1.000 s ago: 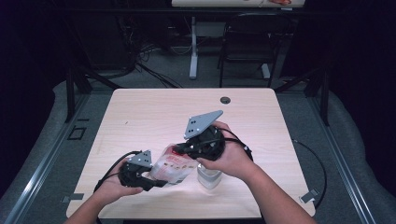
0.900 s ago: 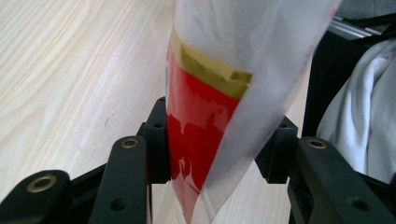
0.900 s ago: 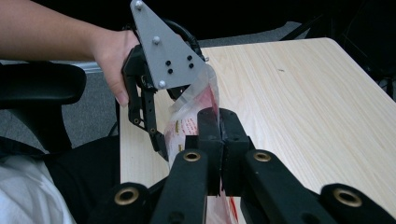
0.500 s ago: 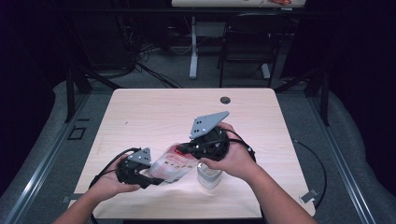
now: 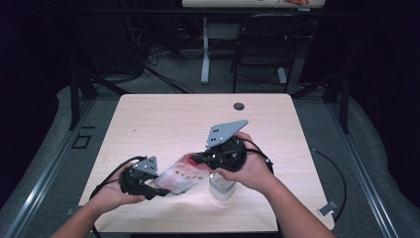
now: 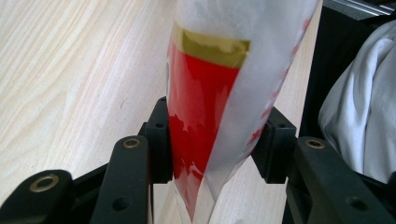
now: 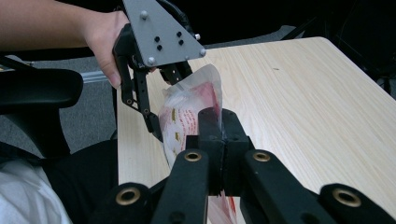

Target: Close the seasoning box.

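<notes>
Two hand-held grippers, one bag, one cup, one bench.

Left hand-held gripper (image 5: 148,186): black, two-jawed, small grey three-cornered plate on top, black cable looping off behind; pads pressed against both faces of the bag's bottom end, pinching it, jaws part-way apart around the bag's thickness. In the left gripper view (image 6: 212,154), matt black pads (image 6: 161,140) flat against glossy film.

Right hand-held gripper (image 5: 198,158): black, rounder body, larger grey three-cornered metal plate tilted up above it; jaws pressed together on the bag's top edge, thin film caught between them. In the right gripper view (image 7: 219,130), both fingers side by side with no gap, film emerging beyond them.

One soft plastic bag (image 5: 181,173), clear and frosted white with red printed panels and a narrow gold strip (image 6: 210,46): crinkled, shiny, roughly pillow-shaped, held slanted between the two grippers above the near part of the bench, lower end at left, upper end at right.

One clear plastic cup (image 5: 220,186), round and smooth-walled, upright on the bench just below the right hand and the bag's higher end.

One rectangular bench (image 5: 163,119) of pale wood-grain laminate, rounded corners, small dark round grommet (image 5: 239,106) near the far edge.

Beyond: grey floor, dark metal chair frame (image 5: 257,49), white bench leg (image 5: 204,49).
</notes>
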`<state>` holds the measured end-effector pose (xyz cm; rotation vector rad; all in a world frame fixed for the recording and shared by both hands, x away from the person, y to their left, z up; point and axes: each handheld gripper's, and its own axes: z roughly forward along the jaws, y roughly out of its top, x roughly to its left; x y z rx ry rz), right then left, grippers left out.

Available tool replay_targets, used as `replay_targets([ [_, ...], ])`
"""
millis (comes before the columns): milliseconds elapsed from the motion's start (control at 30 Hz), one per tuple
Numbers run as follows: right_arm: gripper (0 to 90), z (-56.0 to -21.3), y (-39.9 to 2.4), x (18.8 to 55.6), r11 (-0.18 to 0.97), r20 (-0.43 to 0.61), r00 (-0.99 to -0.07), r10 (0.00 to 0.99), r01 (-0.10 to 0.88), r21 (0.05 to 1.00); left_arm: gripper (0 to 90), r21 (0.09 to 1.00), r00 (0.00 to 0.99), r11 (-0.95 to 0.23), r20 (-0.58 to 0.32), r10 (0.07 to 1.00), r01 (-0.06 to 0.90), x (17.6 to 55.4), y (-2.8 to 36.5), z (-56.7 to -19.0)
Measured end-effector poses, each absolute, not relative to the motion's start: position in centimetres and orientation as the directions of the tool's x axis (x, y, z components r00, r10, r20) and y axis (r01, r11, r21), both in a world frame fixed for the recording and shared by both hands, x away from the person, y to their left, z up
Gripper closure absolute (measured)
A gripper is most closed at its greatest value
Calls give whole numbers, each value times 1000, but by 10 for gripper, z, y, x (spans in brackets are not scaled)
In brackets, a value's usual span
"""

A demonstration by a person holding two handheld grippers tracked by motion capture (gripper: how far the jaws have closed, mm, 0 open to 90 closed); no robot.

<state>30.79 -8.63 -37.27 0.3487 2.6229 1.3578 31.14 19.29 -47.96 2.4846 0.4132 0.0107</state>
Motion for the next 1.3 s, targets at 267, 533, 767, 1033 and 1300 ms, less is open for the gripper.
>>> replay_targets([
  [267,900,-376,-91,310,559,-30,-957,289,143,817,575,566,950,-769,-94,297,297,311,196,-475],
  [533,900,-380,-95,310,549,-18,-954,300,157,821,579,555,953,-779,-95,289,292,312,198,-471],
  [767,900,-382,-97,310,555,-16,-952,307,165,815,582,537,955,-793,-97,281,288,313,200,-467],
  [1033,900,-385,-98,311,559,-15,-952,307,168,812,586,524,955,-802,-91,283,287,313,203,-461],
  [1300,900,-389,-101,312,560,-8,-947,321,182,808,588,491,956,-823,-79,284,285,315,202,-454],
])
